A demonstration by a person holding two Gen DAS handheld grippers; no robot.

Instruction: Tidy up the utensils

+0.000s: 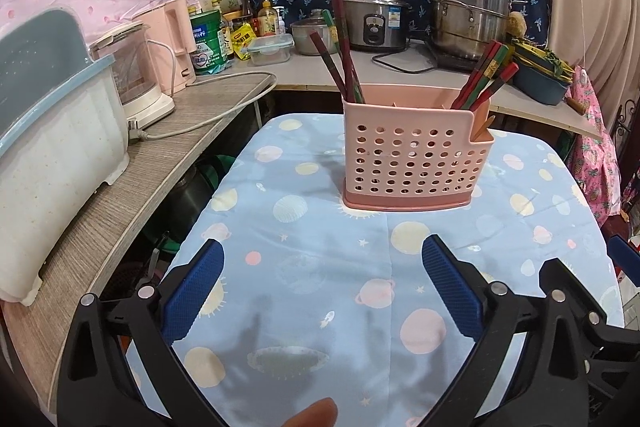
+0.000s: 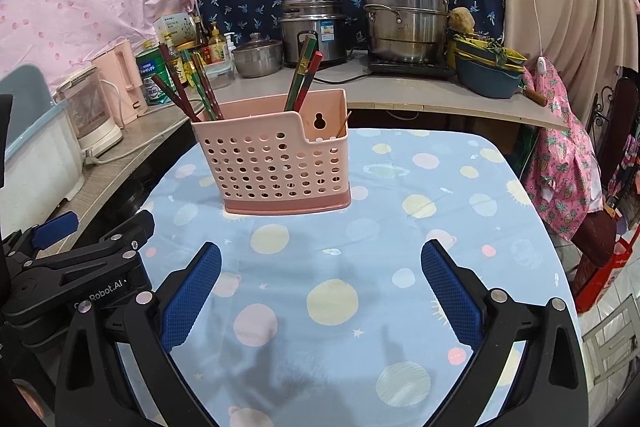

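A pink perforated utensil holder [image 1: 412, 155] stands on the table with the blue planet-print cloth [image 1: 320, 267]; it also shows in the right wrist view [image 2: 276, 163]. Several red and green chopsticks [image 1: 344, 55] lean in its left compartment and more chopsticks [image 1: 488, 75] in its right one. In the right wrist view the chopsticks [image 2: 188, 87] stand at the left and others [image 2: 304, 75] in the middle. My left gripper [image 1: 322, 255] is open and empty, short of the holder. My right gripper [image 2: 320, 255] is open and empty, also short of it. The left gripper shows at the left edge [image 2: 80, 247].
A counter [image 1: 180, 131] runs along the left and back with a white dish bin [image 1: 52, 155], a kettle [image 1: 136, 75], a rice cooker [image 1: 376, 19], steel pots [image 1: 472, 11] and stacked blue bowls [image 1: 540, 75]. Pink fabric [image 2: 560, 163] hangs at the right.
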